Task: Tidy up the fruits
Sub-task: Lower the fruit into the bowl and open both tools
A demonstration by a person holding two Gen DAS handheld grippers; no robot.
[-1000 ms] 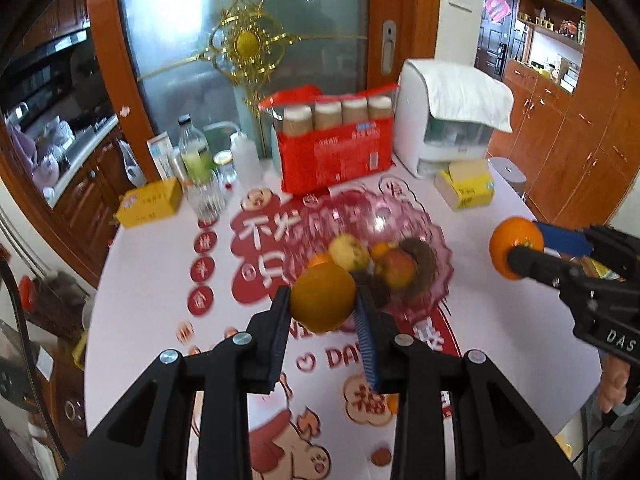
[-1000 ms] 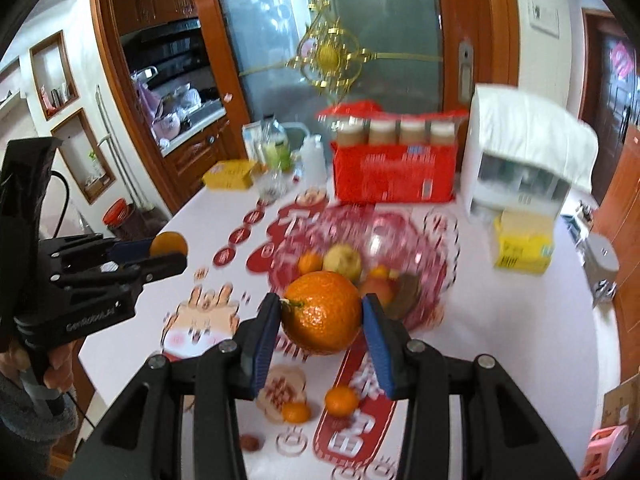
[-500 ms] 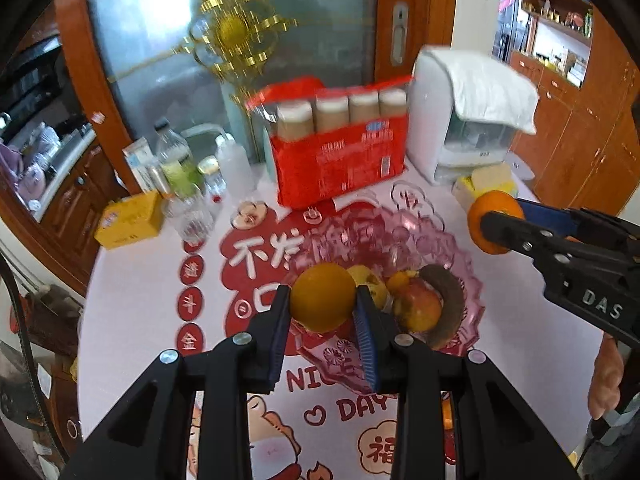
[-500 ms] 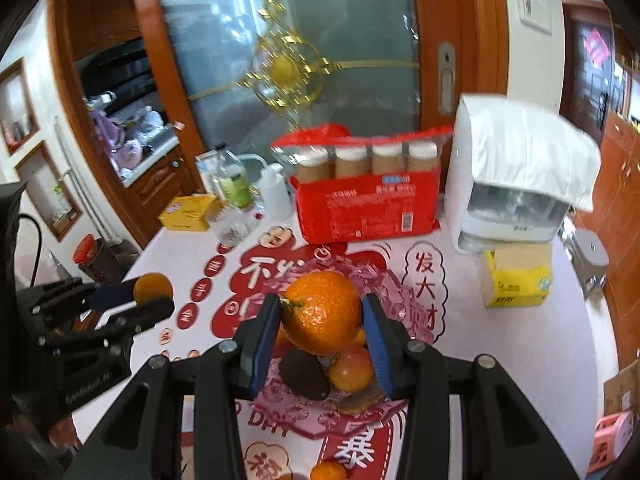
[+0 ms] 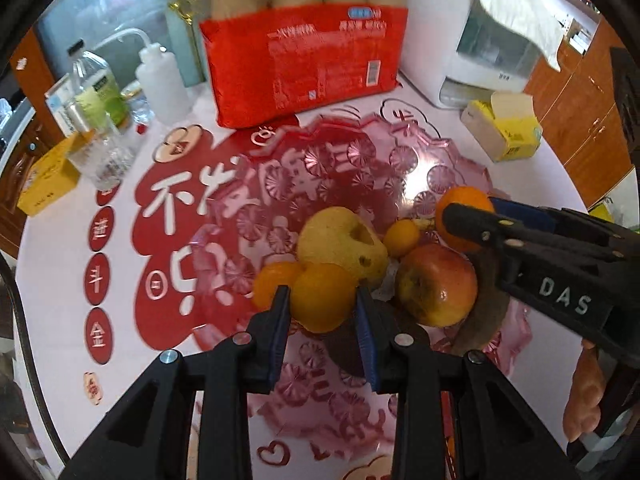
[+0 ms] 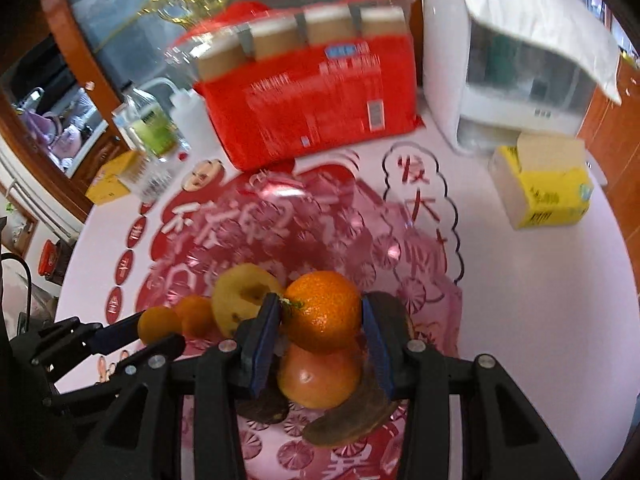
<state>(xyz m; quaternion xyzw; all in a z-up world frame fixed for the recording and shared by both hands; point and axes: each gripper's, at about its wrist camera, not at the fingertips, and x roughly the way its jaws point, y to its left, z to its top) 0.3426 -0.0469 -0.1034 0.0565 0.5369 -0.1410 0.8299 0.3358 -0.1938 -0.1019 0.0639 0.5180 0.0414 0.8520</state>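
the pink glass fruit bowl point(image 5: 360, 148) serves as the reference point; it stands on the desk point(image 5: 64, 248), which is covered by a white cloth with red printed characters. the left gripper point(image 5: 323, 307) is pinching a smooth yellow-orange orange point(image 5: 322, 300) between its blue-padded fingers, positioned over the near-left part of the bowl. just beside this fruit, inside the bowl, lie a small mandarin point(image 5: 272, 286), a yellow pear point(image 5: 340, 240) with a dimpled top, a second small mandarin point(image 5: 401, 237) and a red-yellow apple point(image 5: 436, 284). the right gripper point(image 6: 322, 324) is clamped on a deep-orange tangerine point(image 6: 323, 312) with a green stem stub, held directly above the apple point(image 6: 318, 374) at the near-right part of the bowl point(image 6: 400, 216); whether tangerine and apple touch cannot be determined. a browned banana point(image 6: 352, 420) curves along the near-right rim of the bowl, partly under the right gripper, and a dark fruit point(image 6: 264, 406) sits at the near edge of the bowl, not identifiable. behind the bowl stands a red multipack of bottles point(image 5: 304, 60). to the right rear of the bowl are a white appliance point(image 5: 472, 40) draped with a cloth and a yellow tissue box point(image 5: 504, 132). to the left rear of the bowl are a white squeeze bottle point(image 5: 160, 80), a clear water bottle point(image 5: 100, 92) and a yellow box point(image 5: 44, 184).
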